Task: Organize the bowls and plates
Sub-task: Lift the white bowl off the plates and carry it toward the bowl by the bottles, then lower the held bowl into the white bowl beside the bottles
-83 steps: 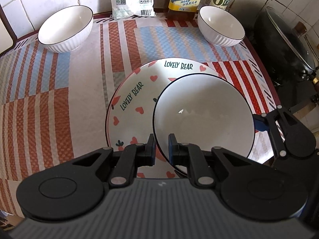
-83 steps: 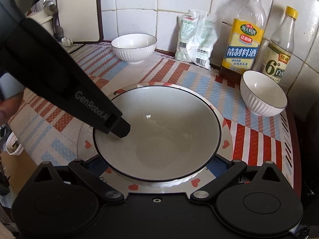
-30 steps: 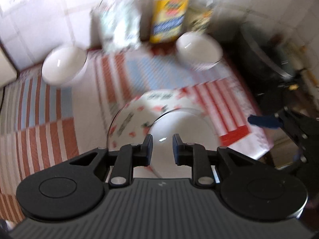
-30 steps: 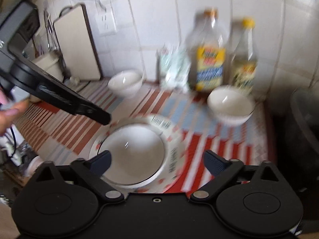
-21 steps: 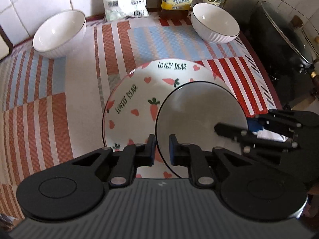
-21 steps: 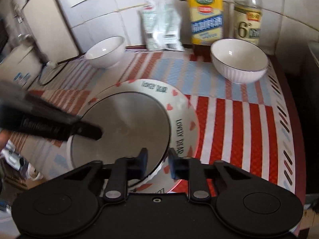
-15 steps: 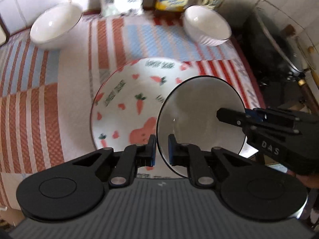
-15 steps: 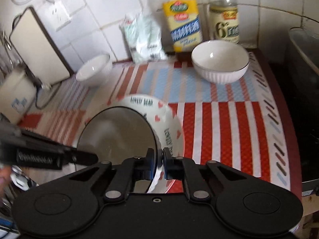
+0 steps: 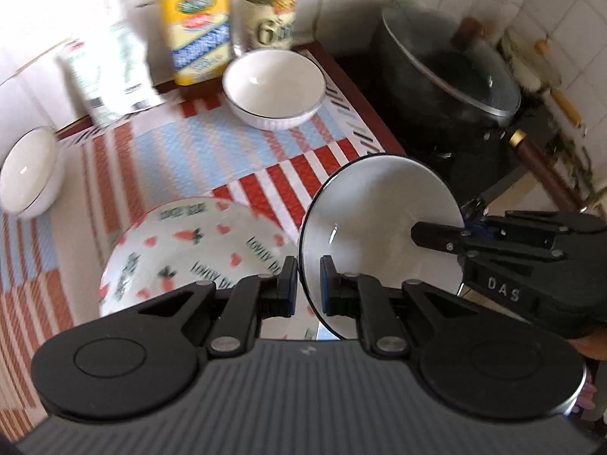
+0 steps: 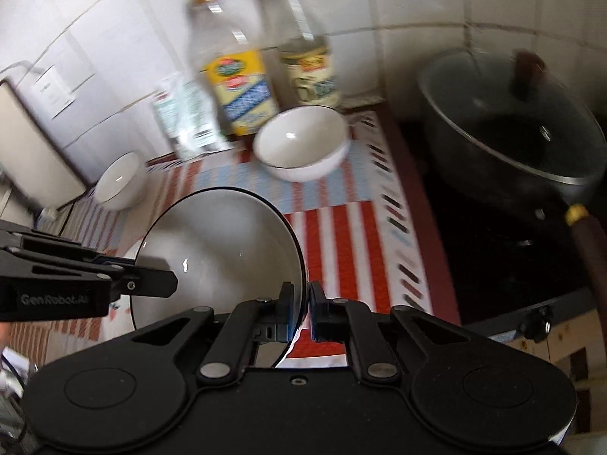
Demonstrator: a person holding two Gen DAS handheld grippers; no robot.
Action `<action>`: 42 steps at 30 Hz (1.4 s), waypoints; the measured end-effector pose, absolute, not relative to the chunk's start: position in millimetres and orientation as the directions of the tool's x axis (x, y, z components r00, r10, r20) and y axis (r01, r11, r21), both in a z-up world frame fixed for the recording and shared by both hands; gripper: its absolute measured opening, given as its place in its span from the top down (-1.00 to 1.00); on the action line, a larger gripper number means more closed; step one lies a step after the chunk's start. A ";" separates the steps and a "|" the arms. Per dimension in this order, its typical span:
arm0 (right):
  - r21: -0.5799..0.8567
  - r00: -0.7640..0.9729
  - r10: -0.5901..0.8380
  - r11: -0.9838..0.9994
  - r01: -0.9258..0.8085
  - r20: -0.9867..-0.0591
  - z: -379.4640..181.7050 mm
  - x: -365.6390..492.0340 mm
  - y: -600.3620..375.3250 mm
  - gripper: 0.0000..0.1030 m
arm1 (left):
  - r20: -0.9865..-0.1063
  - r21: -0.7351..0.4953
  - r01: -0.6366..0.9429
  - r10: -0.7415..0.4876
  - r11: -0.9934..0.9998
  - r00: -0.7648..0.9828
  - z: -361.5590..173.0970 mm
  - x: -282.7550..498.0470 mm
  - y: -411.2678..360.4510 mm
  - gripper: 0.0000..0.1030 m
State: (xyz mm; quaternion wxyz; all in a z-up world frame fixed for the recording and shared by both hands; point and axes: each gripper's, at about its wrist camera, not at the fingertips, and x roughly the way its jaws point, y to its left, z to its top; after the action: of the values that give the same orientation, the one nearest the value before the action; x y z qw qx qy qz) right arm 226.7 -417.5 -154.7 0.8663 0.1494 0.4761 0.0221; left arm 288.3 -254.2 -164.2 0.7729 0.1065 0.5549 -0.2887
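Bowl (image 9: 379, 223) — between both claws

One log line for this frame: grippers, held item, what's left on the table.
left hand-held gripper: shut on rim | right hand-held gripper: shut on opposite rim | held: black-rimmed white plate, lifted, tilted | on table: carrot-print plate, two white bowls

Motion blur smears the bottle labels (image 9: 199, 34), and the carrot plate (image 9: 182, 250) lies partly behind the left tool (image 9: 306, 284).
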 end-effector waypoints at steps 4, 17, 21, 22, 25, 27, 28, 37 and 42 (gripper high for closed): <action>0.305 0.535 0.161 0.933 0.192 -0.829 -181.8 235.3 -437.6 0.78 | -0.947 -0.152 0.579 -0.285 0.801 0.145 -192.8 300.5 -280.1 0.79; 0.262 0.471 0.105 0.924 0.280 -0.876 -237.5 255.0 -456.9 0.79 | -0.963 -0.109 0.630 -0.238 0.769 0.123 -234.8 318.7 -312.6 0.79; 0.254 0.477 0.106 0.932 0.258 -0.872 -237.2 257.7 -453.1 0.65 | -0.958 -0.130 0.602 -0.257 0.788 0.130 -235.3 323.9 -308.6 0.77; 0.253 0.485 0.106 0.935 0.248 -0.868 -235.2 256.7 -451.9 0.54 | -0.952 -0.130 0.604 -0.270 0.786 0.147 -231.8 322.5 -306.2 0.72; 0.229 0.530 0.087 0.951 0.208 -0.844 -219.5 247.3 -446.7 -0.10 | -0.935 -0.135 0.611 -0.304 0.780 0.182 -218.0 319.2 -297.6 0.57; 0.209 0.575 0.080 0.964 0.162 -0.814 -205.0 236.8 -442.2 -0.10 | -0.920 -0.134 0.621 -0.329 0.772 0.211 -203.7 314.2 -289.7 0.55; 0.199 0.591 0.081 0.970 0.137 -0.803 -197.4 231.8 -439.9 -0.11 | -0.913 -0.131 0.626 -0.339 0.769 0.226 -196.6 311.8 -286.4 0.52; 0.128 0.723 0.165 0.986 -0.106 -0.671 -121.5 193.1 -415.7 -0.40 | -0.844 -0.125 0.678 -0.437 0.725 0.312 -126.1 291.3 -248.3 0.30; 0.113 0.761 0.185 0.983 -0.147 -0.622 -91.6 195.2 -408.2 -0.47 | -0.810 -0.110 0.705 -0.474 0.701 0.344 -98.1 294.4 -231.8 0.20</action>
State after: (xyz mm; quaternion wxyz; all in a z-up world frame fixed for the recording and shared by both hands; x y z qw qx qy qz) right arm 195.2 -408.2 -91.6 0.9378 0.0285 0.3343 0.0886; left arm 294.4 -231.8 -98.1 0.8094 0.1305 0.4417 -0.3643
